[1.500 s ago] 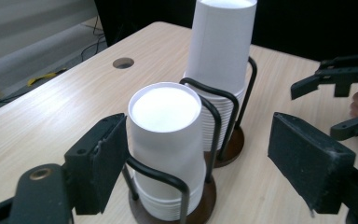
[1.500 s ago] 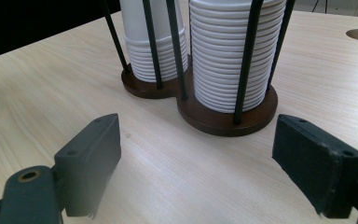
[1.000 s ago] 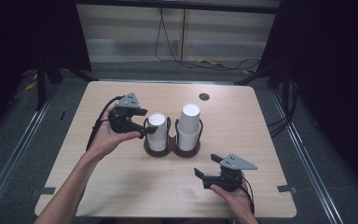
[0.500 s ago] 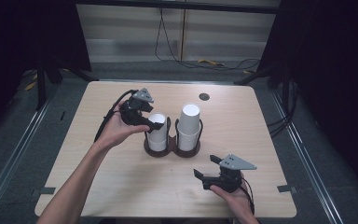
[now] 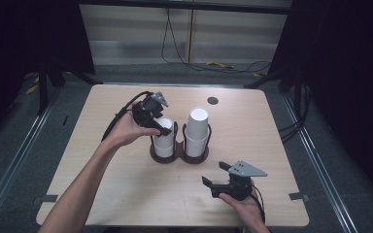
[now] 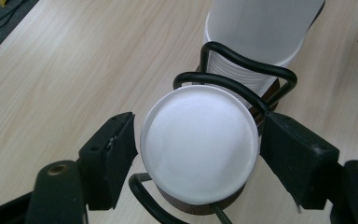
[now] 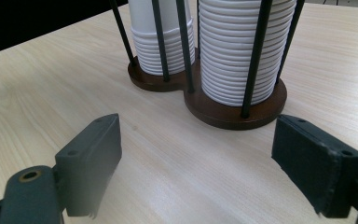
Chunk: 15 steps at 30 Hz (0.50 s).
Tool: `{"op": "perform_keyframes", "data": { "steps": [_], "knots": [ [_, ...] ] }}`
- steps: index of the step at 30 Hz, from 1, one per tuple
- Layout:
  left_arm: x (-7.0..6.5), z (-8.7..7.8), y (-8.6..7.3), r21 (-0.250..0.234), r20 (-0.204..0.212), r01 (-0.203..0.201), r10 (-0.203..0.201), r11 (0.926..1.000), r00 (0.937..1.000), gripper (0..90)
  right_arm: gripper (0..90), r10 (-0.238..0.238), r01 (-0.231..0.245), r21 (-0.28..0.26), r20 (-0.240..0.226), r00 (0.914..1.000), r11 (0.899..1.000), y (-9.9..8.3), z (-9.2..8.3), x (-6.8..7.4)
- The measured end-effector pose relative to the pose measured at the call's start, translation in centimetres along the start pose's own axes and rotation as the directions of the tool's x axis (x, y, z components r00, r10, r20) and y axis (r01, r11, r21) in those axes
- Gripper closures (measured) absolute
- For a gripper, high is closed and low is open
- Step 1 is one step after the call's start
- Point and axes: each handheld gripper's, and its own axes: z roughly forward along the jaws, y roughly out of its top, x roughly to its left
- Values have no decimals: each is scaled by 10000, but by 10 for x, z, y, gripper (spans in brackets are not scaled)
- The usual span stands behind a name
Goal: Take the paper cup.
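To do this step well, the left gripper [image 5: 161, 127] had, in my judgement, to close evenly on the top inverted cup of the left stack of white paper cups [image 6: 199, 142] and then lift it straight upward, so that the thin black wire loops [image 6: 242, 74] of the dark brown wooden two-place cup holder [image 5: 178, 154] did not catch the cup and only one cup left the stack. This holder stood near the middle of the light wooden table [image 5: 97, 194]. The jaws of the left gripper had just been closing, with the round cup bottom between them; in the left gripper view a narrow gap remained at the left pad [image 6: 116, 154] and the other pad stood at the rim, so I judged the cup not yet grasped. Further right stood the taller right stack of white paper cups [image 5: 197, 128]. The right gripper [image 5: 218, 182] rested low near the front edge, its jaws wide apart and holding nothing, pointing toward the holder.
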Motion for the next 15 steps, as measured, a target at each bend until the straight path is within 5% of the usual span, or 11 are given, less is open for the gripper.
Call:
{"op": "perform_keyframes", "data": {
  "steps": [6, 15],
  "knots": [
    [3, 5, 1, 495, 112, 164, -169, 9986, 9998, 263, 157, 2, -2, 6, 9, 10000, 10000, 0, -1, 0],
    [5, 16, 8, 1163, 408, -216, 170, 9930, 9990, 277, 157, 85, -85, 64, 25, 10000, 9999, -1, 0, 0]
  ]
}}
